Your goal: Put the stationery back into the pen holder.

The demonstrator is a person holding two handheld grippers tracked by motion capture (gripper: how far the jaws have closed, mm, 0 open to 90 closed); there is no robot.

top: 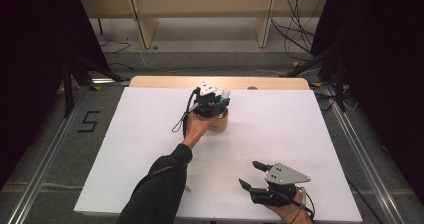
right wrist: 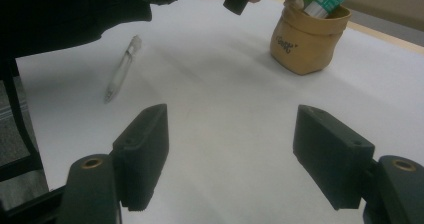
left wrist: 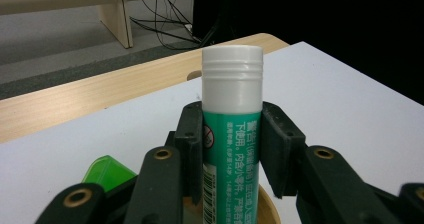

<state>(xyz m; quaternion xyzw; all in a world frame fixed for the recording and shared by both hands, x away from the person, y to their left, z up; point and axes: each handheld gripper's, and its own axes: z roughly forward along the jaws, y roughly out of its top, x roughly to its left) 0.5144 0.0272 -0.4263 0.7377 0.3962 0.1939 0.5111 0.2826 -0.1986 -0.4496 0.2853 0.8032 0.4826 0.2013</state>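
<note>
A white tabletop [top: 280,134] with a pale wooden far edge stands before dark curtains and a grey floor strewn with cables. Near its far middle the left gripper [left wrist: 231,134] has its jaws pinching a green glue stick [left wrist: 231,149] with a white cap, held upright with its lower end inside a small tan pouch-like holder [right wrist: 306,41], where a bright green object [left wrist: 105,171] sits beside it. The right gripper [right wrist: 242,154] rests low at the near right with jaws spread wide on nothing, and a clear pen [right wrist: 121,69] lies on the tabletop apart from the holder.
</note>
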